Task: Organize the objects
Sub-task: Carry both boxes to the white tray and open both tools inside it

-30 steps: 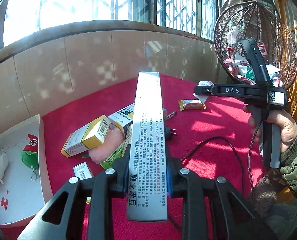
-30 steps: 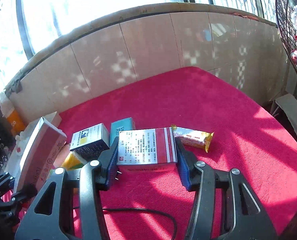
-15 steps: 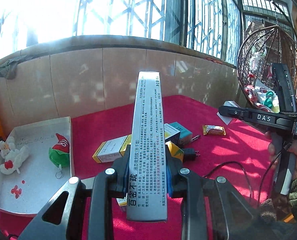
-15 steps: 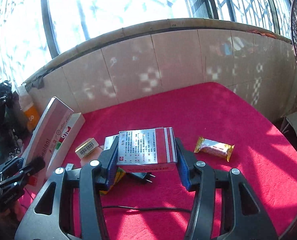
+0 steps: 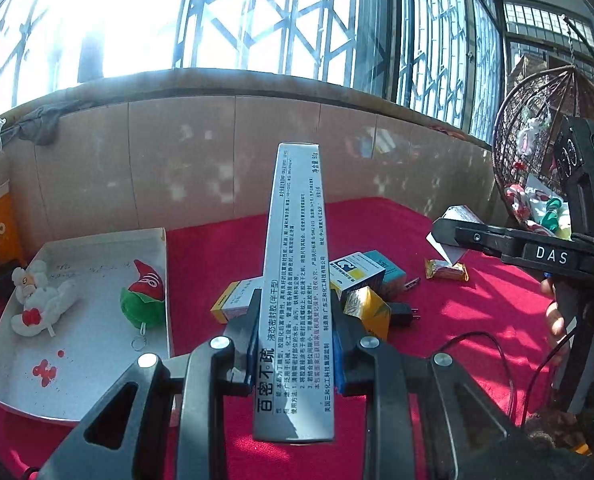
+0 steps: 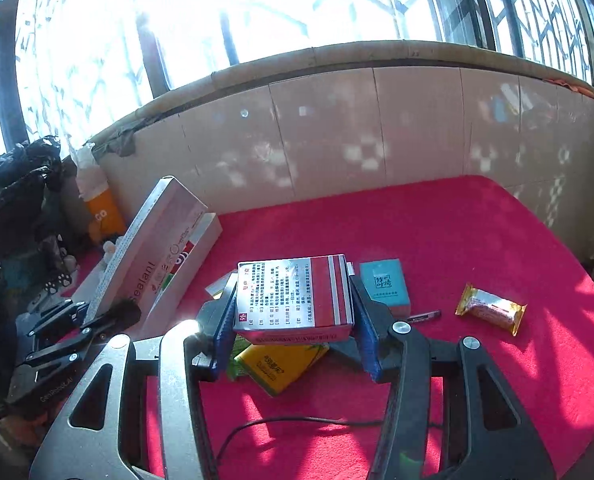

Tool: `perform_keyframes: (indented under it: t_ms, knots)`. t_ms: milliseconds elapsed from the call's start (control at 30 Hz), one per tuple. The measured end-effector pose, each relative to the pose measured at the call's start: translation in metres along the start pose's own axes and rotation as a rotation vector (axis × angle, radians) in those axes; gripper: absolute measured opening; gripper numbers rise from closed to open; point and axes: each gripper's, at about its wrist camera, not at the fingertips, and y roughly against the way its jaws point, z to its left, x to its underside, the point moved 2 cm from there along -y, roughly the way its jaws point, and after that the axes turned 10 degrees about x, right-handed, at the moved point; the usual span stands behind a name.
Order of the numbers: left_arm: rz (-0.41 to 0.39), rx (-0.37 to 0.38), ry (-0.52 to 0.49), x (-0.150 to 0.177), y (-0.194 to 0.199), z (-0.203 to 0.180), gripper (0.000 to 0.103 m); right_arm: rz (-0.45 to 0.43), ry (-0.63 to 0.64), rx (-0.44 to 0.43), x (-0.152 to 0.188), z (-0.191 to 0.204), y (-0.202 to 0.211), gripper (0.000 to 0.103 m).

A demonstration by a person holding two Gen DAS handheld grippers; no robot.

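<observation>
Left wrist view: your left gripper clamps the long sealant box, long axis pointing ahead; the white tray lies ahead-left. Your right gripper grips the red-striped box.

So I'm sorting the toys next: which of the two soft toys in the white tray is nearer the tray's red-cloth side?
The green toy with the red cap. It lies by the white tray's right wall, while the white plush lies at the tray's far left.
</observation>
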Motion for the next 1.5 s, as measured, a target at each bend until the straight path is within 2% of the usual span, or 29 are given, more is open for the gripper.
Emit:
perform_keyframes:
  t_ms: [767,1267,1500]
  knots:
    - [-0.106,-0.146,0.160,-0.002,0.051,0.075,0.027,0.000,0.208,-0.116,-0.016,0.106,-0.007,0.051]
    - [-0.093,-0.290,0.266,0.016,0.077,0.141,0.027,0.080,0.285,-0.176,-0.021,0.165,-0.041,0.051]
    - [-0.084,-0.323,0.306,0.028,0.085,0.162,0.027,0.143,0.289,-0.202,-0.019,0.185,-0.062,0.051]
